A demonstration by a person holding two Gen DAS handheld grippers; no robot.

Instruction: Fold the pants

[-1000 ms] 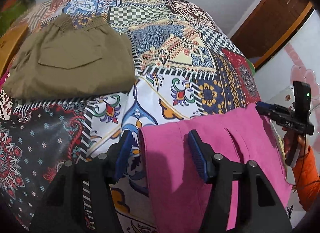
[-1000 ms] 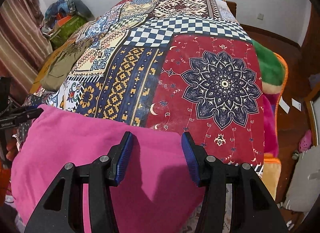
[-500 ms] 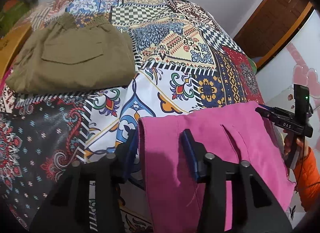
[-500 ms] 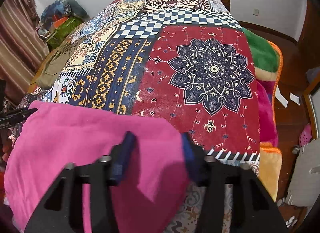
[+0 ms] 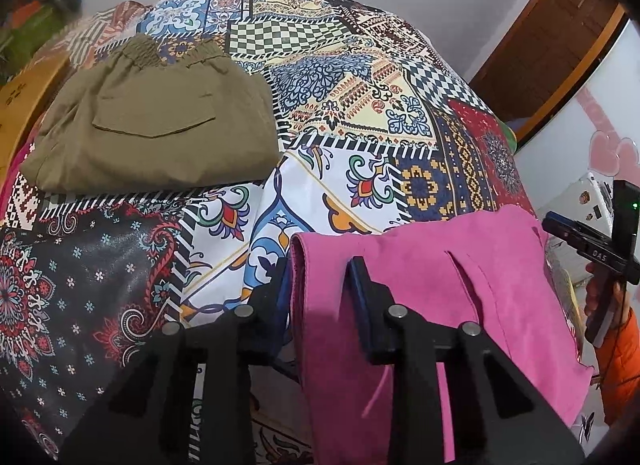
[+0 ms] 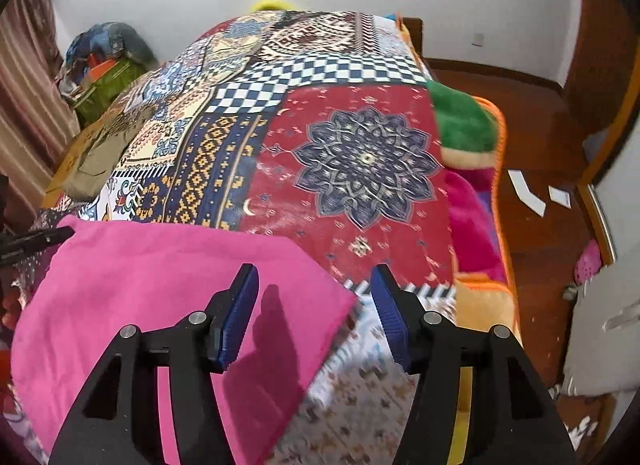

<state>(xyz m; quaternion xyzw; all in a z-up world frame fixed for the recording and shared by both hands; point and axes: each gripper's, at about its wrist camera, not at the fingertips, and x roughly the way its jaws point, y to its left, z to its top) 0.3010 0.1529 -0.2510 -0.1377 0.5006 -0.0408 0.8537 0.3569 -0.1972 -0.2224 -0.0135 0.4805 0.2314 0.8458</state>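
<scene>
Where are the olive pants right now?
In the left wrist view the olive pants lie folded at upper left on the patchwork bedspread, apart from the pink pants near the left gripper.

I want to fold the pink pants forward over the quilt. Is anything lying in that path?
Nothing visible does. The quilt ahead of the pink pants lies bare; the olive pants sit off to the far left, apart from them.

You see soft, even room light. The edges bend and go dark at the corners. The bottom of the right view looks blurry.
</scene>
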